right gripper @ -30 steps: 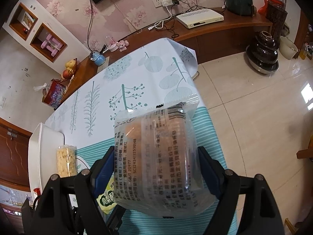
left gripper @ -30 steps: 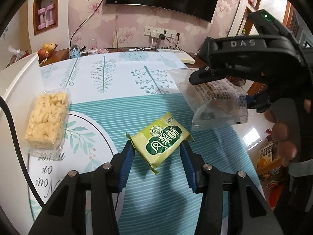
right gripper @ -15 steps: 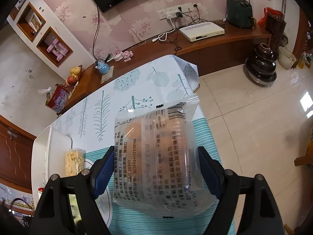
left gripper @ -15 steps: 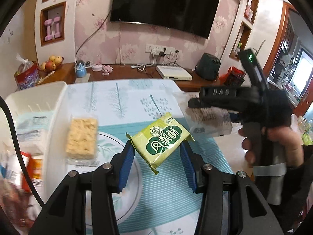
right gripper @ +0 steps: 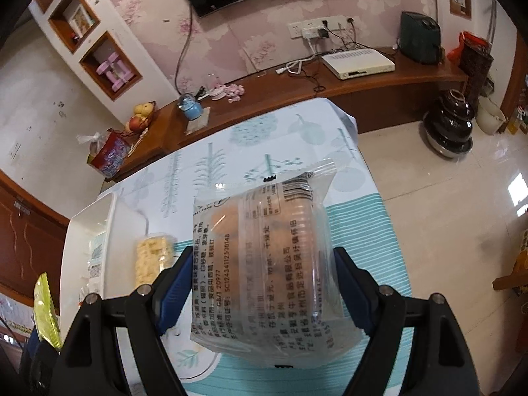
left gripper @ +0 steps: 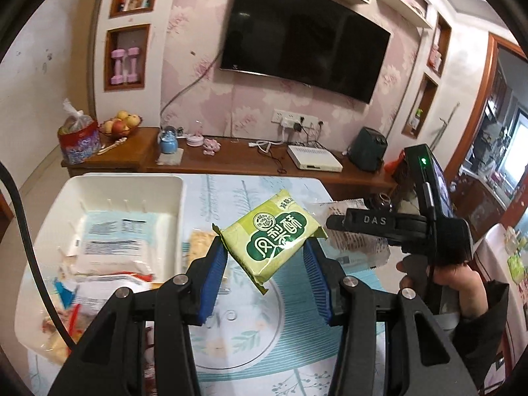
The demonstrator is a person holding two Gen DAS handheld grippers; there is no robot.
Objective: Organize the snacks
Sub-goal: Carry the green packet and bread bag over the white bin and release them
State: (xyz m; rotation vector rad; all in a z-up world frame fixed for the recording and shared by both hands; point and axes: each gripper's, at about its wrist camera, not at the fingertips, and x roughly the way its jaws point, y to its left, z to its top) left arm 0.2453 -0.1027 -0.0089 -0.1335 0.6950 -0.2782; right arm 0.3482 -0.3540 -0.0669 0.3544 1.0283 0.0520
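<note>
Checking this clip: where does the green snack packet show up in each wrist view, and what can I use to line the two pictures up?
Left wrist: the green snack packet sits at centre frame, clamped between the left gripper's blue-padded fingers.
Right wrist: only its edge shows at the far lower left, beyond the clear wrapped pastry held by the right gripper.
Shared landmark: the white bin on the table.
</note>
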